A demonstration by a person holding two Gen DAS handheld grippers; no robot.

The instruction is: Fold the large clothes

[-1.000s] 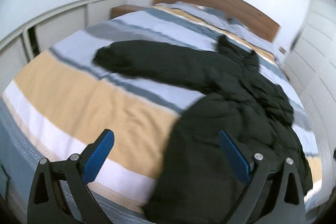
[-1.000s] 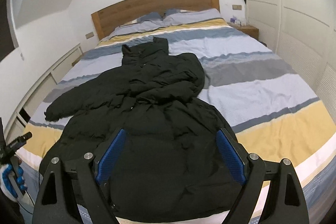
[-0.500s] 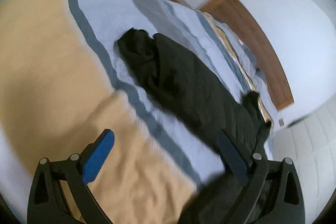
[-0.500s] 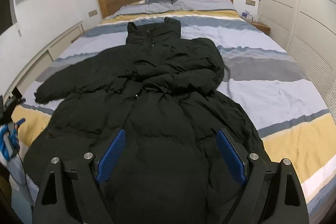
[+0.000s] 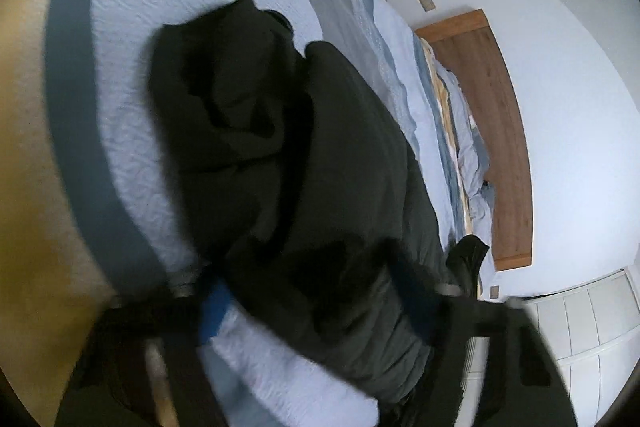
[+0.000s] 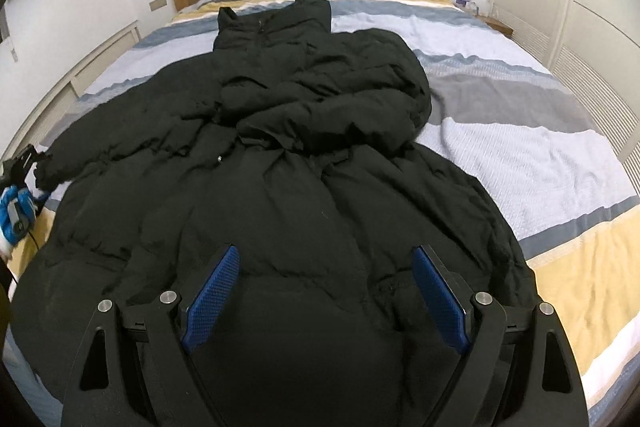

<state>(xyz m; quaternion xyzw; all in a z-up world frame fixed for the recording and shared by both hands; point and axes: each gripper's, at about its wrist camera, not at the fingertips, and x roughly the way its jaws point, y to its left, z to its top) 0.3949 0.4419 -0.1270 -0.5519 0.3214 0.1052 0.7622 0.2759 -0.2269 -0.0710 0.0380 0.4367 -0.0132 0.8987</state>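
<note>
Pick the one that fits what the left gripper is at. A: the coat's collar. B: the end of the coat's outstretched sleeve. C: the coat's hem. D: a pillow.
B: the left gripper has the black sleeve between its blue fingers, and the right wrist view shows it at that sleeve's tip, at the bed's left side.

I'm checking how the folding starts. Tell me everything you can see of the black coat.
The black coat is a long, puffy quilted one, lying front up on the striped bed, collar toward the headboard. One sleeve is folded across its chest; the other stretches sideways, where the left gripper, jaws just closing, straddles it. The right gripper hangs open above its hem.
</note>
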